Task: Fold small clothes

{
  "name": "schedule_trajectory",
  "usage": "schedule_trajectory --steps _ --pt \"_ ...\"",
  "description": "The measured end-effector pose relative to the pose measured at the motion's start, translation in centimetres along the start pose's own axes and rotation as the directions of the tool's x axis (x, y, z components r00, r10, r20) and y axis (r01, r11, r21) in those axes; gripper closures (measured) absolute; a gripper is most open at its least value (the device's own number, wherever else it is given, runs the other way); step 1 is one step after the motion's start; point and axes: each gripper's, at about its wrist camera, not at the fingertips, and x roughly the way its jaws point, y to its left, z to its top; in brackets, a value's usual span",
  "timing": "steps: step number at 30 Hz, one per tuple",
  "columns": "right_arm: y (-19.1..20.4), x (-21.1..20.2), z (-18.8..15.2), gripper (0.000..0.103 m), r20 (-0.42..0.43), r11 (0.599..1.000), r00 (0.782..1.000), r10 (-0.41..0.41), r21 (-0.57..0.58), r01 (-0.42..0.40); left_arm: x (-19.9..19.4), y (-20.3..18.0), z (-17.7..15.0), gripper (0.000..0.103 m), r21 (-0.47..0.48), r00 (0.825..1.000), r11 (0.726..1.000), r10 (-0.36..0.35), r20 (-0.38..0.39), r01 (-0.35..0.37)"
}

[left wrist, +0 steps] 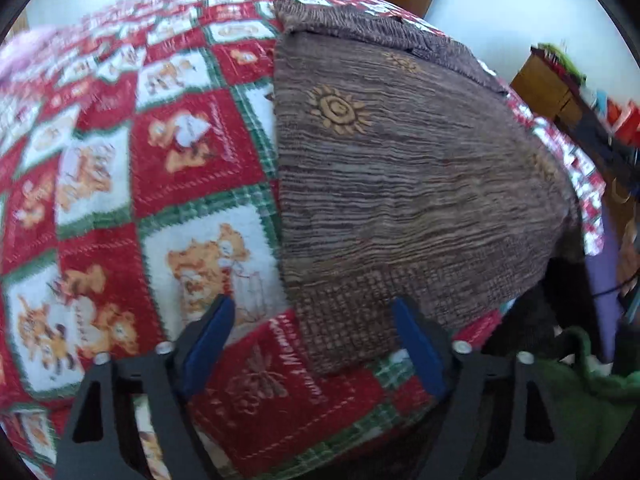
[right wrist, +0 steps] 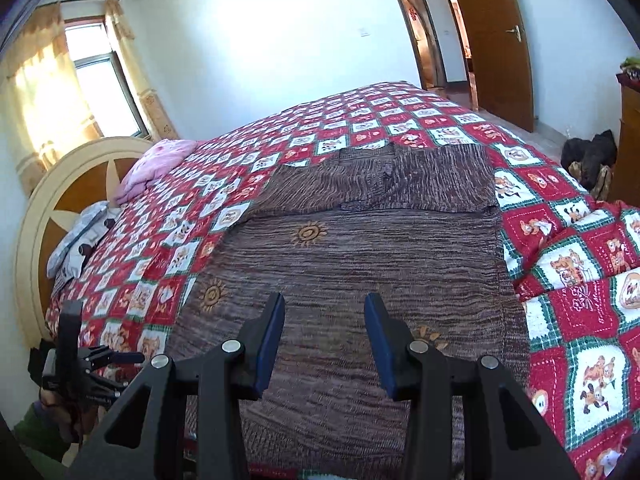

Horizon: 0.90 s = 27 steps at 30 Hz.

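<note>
Although the brown garment (right wrist: 360, 264) already lies flat on the bed (right wrist: 568, 280), the folding looks barely begun. It is spread across the red, white and green checked bedspread, body smoothed out toward the near edge of the bed, with small sun motifs showing on its upper face. At the garment's far end a band of the same cloth lies across it with a slightly ragged edge; this may be sleeves or a collar part turned in, but the pictures do not settle whether that counts as a first fold.

The left gripper (left wrist: 312, 336) hovers just over the garment's near corner, its jaws spread wide with the corner of cloth lying between them but not pinched. The left view is smeared by motion. The right gripper (right wrist: 324, 340) hangs above the near part of the garment, toward its middle, jaws likewise spread and holding nothing.

As a judgement: laying out and smoothing is done. Still to come, most likely, are taking hold of the near hem or corners, carrying them over toward the garment's far end, then one or more further folds to make a compact bundle. No folded pile shows near the garment, so I cannot tell whether other pieces are finished.
</note>
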Motion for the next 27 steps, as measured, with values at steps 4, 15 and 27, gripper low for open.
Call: schedule_trajectory --steps 4,15,27 --pt "-0.5 -1.4 -0.8 0.06 0.008 0.999 0.999 -0.035 0.016 0.035 -0.3 -0.5 0.1 0.057 -0.025 0.998 0.998 -0.065 0.011 0.066" --pt "-7.9 -8.5 -5.1 0.06 -0.072 0.934 0.948 -0.311 0.16 0.319 -0.6 -2.0 -0.1 0.072 0.035 0.997 0.999 -0.038 0.061 0.036" --pt "-5.2 -3.9 -9.3 0.059 -0.241 0.958 0.949 -0.203 0.152 0.243 -0.2 -1.2 -0.2 0.06 -0.035 0.994 0.995 -0.096 0.058 0.098"
